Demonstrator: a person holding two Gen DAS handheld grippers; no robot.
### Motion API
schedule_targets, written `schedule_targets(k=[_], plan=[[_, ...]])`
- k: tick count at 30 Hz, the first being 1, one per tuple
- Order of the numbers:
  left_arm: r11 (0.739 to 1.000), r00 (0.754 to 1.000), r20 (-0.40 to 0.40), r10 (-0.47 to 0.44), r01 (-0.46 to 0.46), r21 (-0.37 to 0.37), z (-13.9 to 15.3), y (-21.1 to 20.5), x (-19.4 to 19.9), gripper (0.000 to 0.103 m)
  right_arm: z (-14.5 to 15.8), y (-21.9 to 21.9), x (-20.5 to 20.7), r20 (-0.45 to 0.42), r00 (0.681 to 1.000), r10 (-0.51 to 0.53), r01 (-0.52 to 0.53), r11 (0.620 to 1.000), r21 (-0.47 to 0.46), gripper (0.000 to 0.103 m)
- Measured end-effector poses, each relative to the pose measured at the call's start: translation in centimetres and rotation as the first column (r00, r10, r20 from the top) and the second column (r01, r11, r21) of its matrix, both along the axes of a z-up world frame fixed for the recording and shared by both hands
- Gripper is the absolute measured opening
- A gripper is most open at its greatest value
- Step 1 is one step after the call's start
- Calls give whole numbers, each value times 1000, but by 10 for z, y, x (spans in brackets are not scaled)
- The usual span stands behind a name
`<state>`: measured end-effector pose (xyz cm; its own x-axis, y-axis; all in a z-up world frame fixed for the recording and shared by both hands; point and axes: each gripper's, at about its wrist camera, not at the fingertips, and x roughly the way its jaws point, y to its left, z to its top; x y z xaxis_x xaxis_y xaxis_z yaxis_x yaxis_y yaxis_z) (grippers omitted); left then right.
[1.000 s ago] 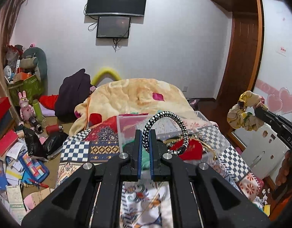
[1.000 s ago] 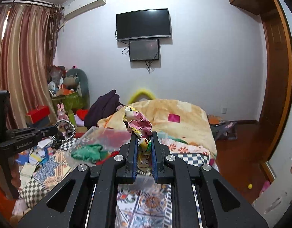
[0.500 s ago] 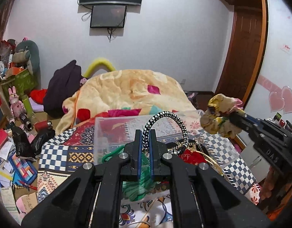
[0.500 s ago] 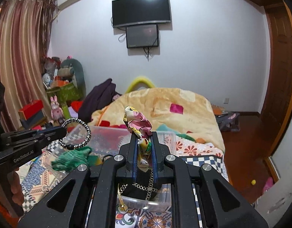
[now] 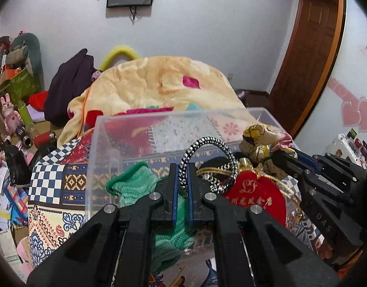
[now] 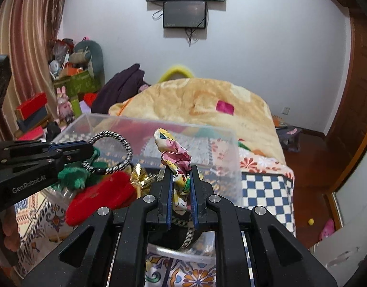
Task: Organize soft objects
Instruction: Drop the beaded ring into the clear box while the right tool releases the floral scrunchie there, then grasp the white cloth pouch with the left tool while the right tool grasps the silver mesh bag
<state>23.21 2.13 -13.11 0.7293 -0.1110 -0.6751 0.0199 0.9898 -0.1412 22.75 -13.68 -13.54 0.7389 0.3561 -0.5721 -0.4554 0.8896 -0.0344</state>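
- Your left gripper has its jaws clenched on the black-and-white braided hair tie. The loop stands up and to the right of the jaws, over the inside of the clear plastic bin.
- Your right gripper has its jaws clenched on the floral scrunchie. The fabric bunches above the jaws and hangs between them, also over the bin.
- Judge both items as held by a small pinch of material so that each can drop free into the bin once the jaws part; neither item rests on the contents yet.
- The bin sits on the patterned bed cover, with a cream blanket heaped behind it. It serves as the collection point for the soft items.
- Already inside the bin: a green knitted item, a red pouch with gold cord, and a dark item with a chain below your right jaws, only partly visible.
- Readable markings: the left gripper body, seen from the right wrist, reads "GenRobot.AI". The right gripper body, seen from the left wrist, reads "DAS". The red pouch carries gold "LF" lettering and a row of gold Chinese characters too small to read with confidence.
- Expect light, limp handling; the hair tie may snag the gold cord on release.
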Motion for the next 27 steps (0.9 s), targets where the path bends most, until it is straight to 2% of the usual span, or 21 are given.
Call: schedule_targets(k=[5,8,10,11,14,16,20,22,25,27], plan=[[1000,1000,-14,-19,18,-2,0,-2,-7,7,0,-1,-3,-33,999,14,-14,1000,-4,15],[999,1000,-8,-27,27,-23,3,0,-13,12,-1,-1,-6,-43,999,17,-17,1000,0,31],[999,999,2,-32,32,-31,8,0,-19,16,-1,-4,-7,-37,999,9,-9,1000,9,51],[999,999,10,-36,37,-32,10,0,-24,16,1,-6,-9,-25,1000,0,0,1000,11,54],[998,998,36,-49,50,-27,20,-3,-36,27,7,-12,-16,-5,1000,-5,5,1000,14,60],[998,997,60,-54,55,-18,28,-5,-45,40,12,-16,-21,11,1000,-9,8,1000,24,66],[997,991,116,-69,71,-6,45,-8,-68,55,24,-23,-36,46,999,0,-2,999,44,71],[997,988,133,-80,81,0,52,-10,-78,68,28,-25,-45,63,998,8,-12,998,55,77],[997,986,150,-79,76,26,55,-11,-97,83,30,-28,-59,84,996,14,-20,997,72,85],[997,986,155,-64,58,43,53,-11,-109,89,27,-28,-65,83,996,26,-33,997,76,85]])
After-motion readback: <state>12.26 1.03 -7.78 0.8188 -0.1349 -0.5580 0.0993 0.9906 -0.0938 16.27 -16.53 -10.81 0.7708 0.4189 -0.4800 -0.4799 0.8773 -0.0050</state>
